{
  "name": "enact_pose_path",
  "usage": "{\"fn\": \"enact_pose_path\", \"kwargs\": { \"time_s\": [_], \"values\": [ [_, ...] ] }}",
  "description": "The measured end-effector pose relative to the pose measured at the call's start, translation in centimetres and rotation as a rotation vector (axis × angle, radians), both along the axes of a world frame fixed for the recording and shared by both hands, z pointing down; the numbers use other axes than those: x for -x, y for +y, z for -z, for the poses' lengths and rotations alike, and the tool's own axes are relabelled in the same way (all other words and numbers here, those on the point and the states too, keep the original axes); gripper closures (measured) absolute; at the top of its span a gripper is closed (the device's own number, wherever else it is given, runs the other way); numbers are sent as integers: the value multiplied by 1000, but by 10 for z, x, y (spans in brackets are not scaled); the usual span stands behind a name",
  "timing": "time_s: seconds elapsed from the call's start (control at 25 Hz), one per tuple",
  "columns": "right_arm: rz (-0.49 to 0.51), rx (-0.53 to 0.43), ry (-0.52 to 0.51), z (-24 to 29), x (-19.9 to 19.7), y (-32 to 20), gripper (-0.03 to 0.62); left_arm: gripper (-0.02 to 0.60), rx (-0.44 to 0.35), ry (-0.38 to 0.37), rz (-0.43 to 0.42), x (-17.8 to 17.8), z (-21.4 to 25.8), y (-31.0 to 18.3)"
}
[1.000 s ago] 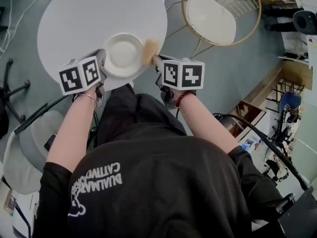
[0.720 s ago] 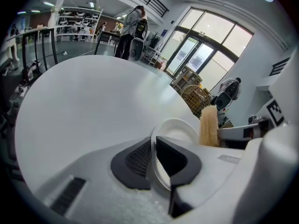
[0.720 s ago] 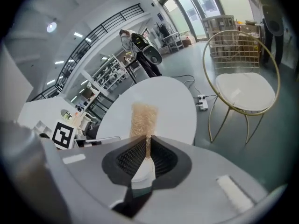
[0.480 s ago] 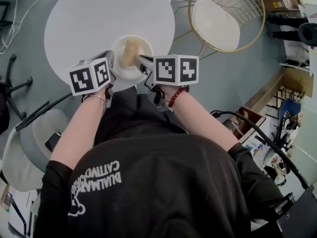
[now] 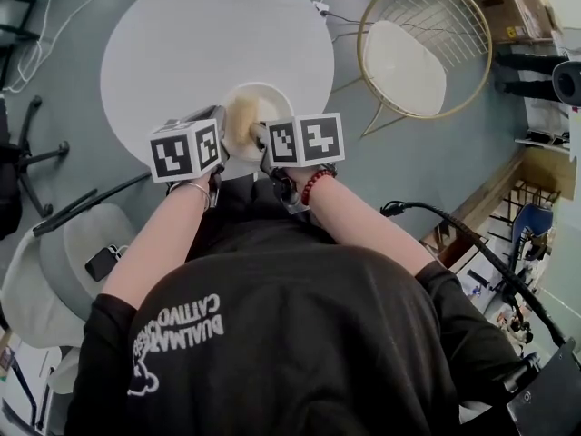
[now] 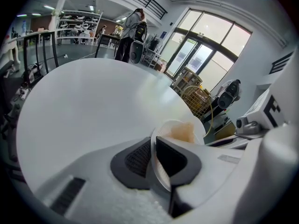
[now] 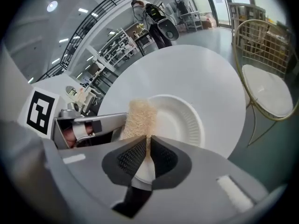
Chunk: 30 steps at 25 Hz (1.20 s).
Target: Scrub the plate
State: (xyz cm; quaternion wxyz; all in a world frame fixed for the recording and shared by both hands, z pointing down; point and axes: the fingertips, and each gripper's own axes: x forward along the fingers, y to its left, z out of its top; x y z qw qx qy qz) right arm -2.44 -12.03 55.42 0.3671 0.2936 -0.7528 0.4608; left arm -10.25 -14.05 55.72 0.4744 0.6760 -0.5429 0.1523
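A round white paper plate (image 5: 265, 95) lies at the near edge of the round white desk (image 5: 209, 44), close in front of the person. The left gripper (image 5: 221, 123) is clamped on the plate's near-left rim. In the left gripper view its jaws stand narrow, with the thin rim of the plate (image 6: 161, 169) pinched upright between the two dark pads of the left gripper (image 6: 154, 143) and the white desk (image 6: 93, 106) stretching away behind.

The right gripper (image 5: 258, 134) holds a tan, coarse-fibred scrubbing sponge (image 5: 241, 118). In the right gripper view the jaws of the right gripper (image 7: 145, 143) are closed tight on the sponge's near end, and the sponge (image 7: 139, 119) sticks out forward and lies over the left side of the plate (image 7: 180, 120), touching its surface. From the left gripper view the sponge (image 6: 182, 133) shows inside the plate's hollow, just beyond the pads. The two grippers sit just beside each other at the desk's near edge, their marker cubes almost side by side in the head view, and the left gripper's grey body (image 7: 86, 127) shows just left of the sponge in the right gripper view.

Off the desk's far-right side stands a round gold wire chair (image 5: 472, 53) with a white cushion, on the grey-green floor (image 5: 399, 171).
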Motion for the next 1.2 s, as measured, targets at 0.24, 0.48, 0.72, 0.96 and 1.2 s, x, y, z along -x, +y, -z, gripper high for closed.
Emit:
{"fn": "enact_pose_path", "kwargs": {
  "time_s": [0.24,0.48,0.72,0.96,1.2],
  "values": [
    [-63,-12,57,2,-34,0,557,543,-16,-23,-18,2,4,2],
    [-148,-27,86,9,-71,-5,557,541,-16,-27,-19,2,5,0],
    [-214,-21,106,7,-95,-6,557,543,-3,0,-32,0,3,0],
    [-247,-24,126,8,-109,-2,557,543,2,15,-16,-1,2,1],
    [-264,-105,13,44,-87,-11,557,543,14,31,-7,-3,0,2]
  ]
}}
